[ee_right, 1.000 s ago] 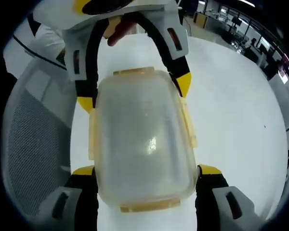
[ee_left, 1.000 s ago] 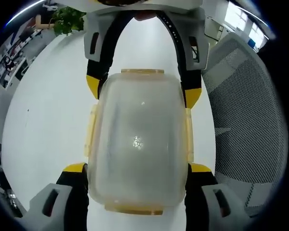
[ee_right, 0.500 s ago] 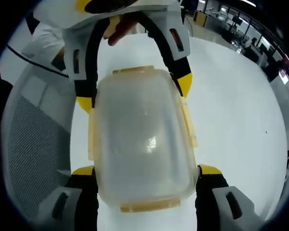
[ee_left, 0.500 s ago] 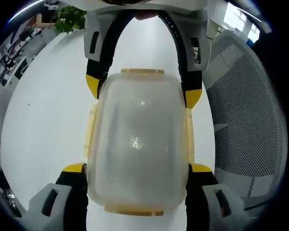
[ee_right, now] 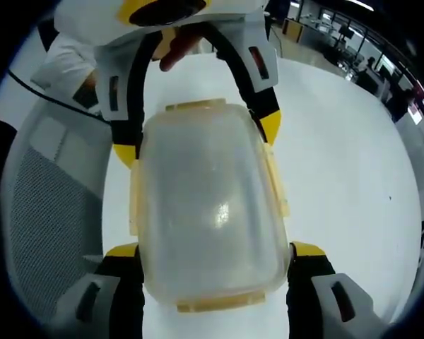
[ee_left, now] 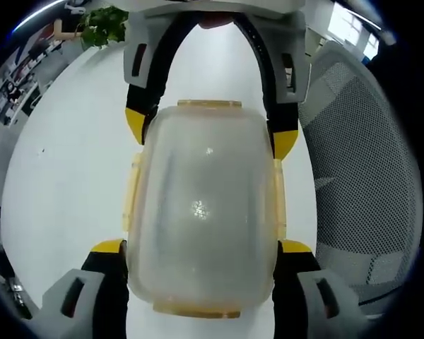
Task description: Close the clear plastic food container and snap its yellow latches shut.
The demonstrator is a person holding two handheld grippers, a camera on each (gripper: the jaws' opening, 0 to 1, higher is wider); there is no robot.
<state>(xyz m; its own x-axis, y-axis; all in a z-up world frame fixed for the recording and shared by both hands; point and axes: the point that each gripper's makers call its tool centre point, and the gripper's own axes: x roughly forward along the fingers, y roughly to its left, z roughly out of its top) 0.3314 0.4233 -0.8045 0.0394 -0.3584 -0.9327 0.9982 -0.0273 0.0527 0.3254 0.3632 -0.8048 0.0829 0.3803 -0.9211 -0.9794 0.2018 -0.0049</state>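
On the white table (ee_left: 63,183), both claws clamp the container (ee_left: 201,212).

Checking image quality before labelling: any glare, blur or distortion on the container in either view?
Left gripper view: small bright glare spot on the cloudy container, edges sharp, fisheye bends the mesh chair. Right gripper view: similar glare on the container, background desks soft.

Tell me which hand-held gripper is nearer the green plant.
Right. The right hand-held gripper grips the container's far end, toward the plant; the left hand-held gripper grips the near end, farther away.
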